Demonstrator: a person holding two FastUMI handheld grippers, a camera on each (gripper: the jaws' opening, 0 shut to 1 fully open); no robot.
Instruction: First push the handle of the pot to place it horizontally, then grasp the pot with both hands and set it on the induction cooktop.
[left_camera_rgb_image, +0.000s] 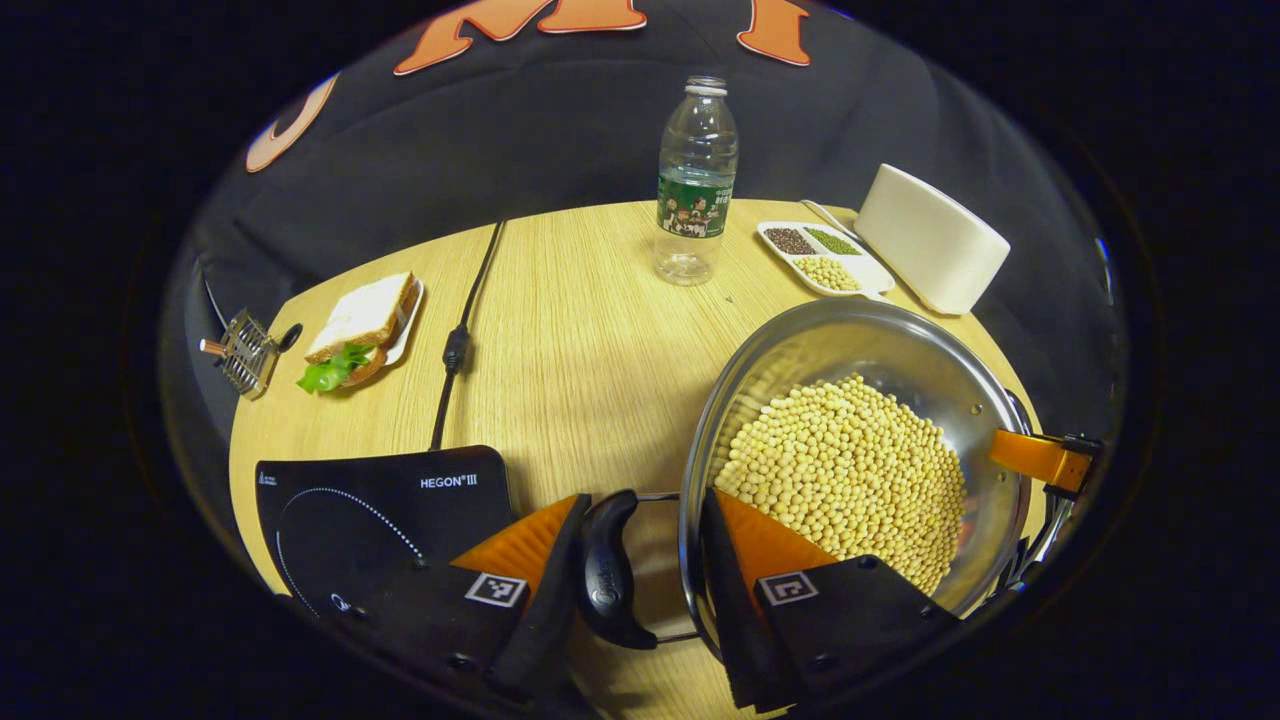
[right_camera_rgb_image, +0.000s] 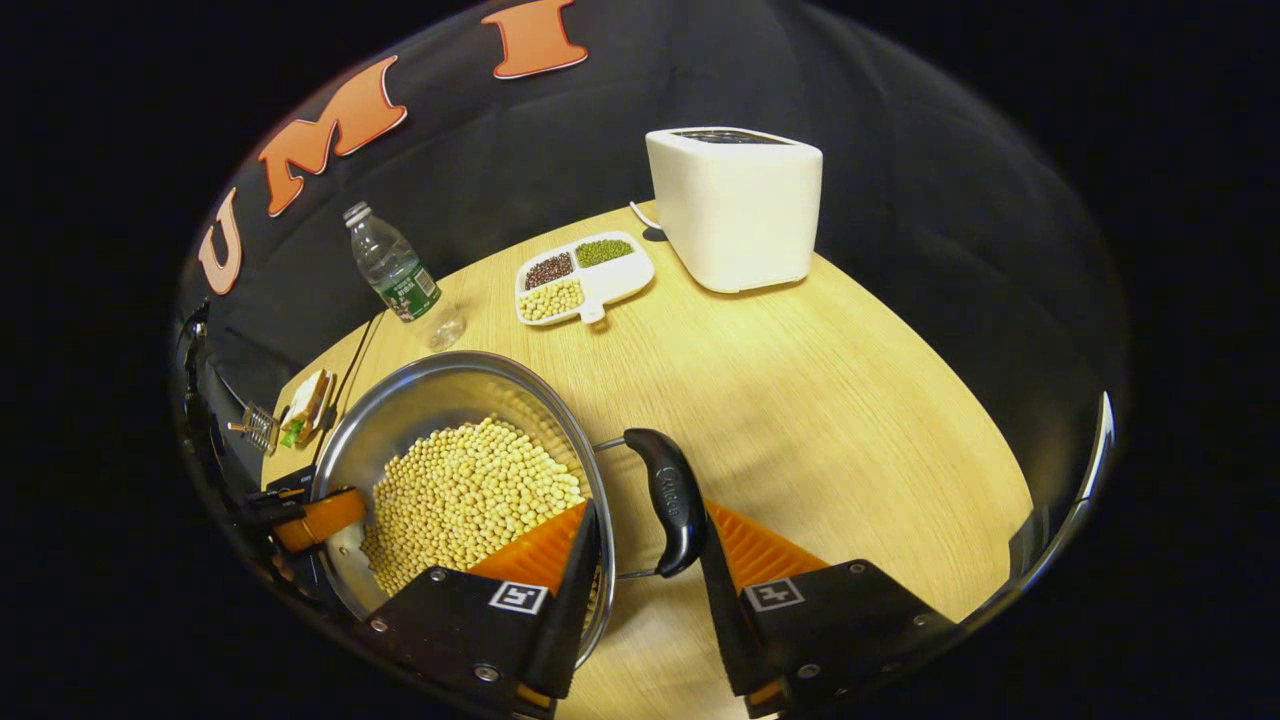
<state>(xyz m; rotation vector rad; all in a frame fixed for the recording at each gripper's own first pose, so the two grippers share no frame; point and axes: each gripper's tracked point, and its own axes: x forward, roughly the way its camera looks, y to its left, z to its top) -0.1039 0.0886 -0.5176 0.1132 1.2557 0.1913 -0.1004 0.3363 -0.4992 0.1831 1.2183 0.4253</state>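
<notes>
Left gripper view: pot (left_camera_rgb_image: 850, 460) handle (left_camera_rgb_image: 607, 570) lies crosswise between open fingers (left_camera_rgb_image: 545, 590)

pot (left_camera_rgb_image: 850, 450) on table (left_camera_rgb_image: 580, 330), right of cooktop (left_camera_rgb_image: 380, 510); bottle (left_camera_rgb_image: 697, 180) behind; sandwich plate (left_camera_rgb_image: 365, 320) far left.

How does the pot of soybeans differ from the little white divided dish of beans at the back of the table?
The pot is round, shiny steel with black side handles; the divided dish is white and roughly rectangular. The pot holds one heap of yellow beans; the dish holds three kinds in separate compartments: dark, green, yellow. The pot looks far larger. Both rest on the wooden table.
</notes>
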